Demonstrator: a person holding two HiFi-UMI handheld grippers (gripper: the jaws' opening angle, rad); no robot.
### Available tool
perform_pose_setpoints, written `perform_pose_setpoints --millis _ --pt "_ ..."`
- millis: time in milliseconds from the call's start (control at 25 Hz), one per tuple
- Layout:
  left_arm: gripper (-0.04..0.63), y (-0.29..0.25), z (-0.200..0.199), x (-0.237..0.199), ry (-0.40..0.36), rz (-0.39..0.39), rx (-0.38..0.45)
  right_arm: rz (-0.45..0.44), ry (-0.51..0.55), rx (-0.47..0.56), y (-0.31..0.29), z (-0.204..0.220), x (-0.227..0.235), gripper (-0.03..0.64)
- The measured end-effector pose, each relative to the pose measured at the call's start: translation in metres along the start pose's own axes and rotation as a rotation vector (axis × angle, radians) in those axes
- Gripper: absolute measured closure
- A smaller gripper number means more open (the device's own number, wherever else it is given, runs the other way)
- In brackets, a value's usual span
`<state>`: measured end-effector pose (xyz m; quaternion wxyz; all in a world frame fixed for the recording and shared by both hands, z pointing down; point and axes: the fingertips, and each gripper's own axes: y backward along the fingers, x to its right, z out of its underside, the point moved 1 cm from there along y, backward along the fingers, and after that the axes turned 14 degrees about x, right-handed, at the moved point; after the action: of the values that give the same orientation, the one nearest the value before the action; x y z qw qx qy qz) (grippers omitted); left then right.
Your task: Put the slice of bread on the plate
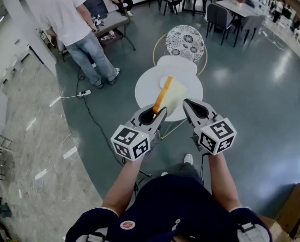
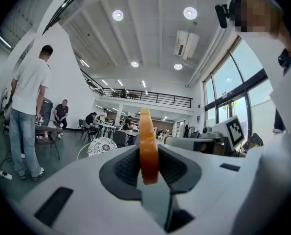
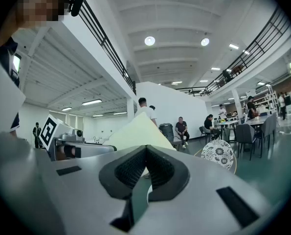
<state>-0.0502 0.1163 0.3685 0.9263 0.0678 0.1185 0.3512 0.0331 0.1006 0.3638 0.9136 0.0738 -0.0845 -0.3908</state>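
The slice of bread point(image 1: 172, 96) has an orange-brown crust and a pale yellow face. It stands on edge between the jaws of my left gripper point(image 1: 160, 110), which is shut on its lower crust, above the round white table point(image 1: 144, 89). In the left gripper view the bread point(image 2: 148, 148) shows edge-on between the pads of that gripper point(image 2: 148, 156). My right gripper point(image 1: 186, 103) hangs just right of the slice, tips together with nothing between them. In the right gripper view the bread point(image 3: 135, 131) rises behind the shut jaws of the right gripper point(image 3: 145, 148). A small white disc, probably the plate point(image 1: 164, 79), lies partly hidden behind the bread.
A second white round top point(image 1: 176, 64) adjoins the table's far side, with a patterned round seat in a gold ring point(image 1: 185, 42) beyond it. A person in a white shirt and jeans point(image 1: 74, 24) stands at the back left. A cable and power strip point(image 1: 84, 93) lie on the floor.
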Motion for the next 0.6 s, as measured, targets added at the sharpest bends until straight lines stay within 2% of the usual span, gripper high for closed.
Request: perform_pose_setpoints --millis 600 --pt "0.5 0.004 -0.0023 -0.0082 0.007 0.006 0.003 0.006 -0.014 0.0 -0.0086 0.0013 -0.0039 0.611"
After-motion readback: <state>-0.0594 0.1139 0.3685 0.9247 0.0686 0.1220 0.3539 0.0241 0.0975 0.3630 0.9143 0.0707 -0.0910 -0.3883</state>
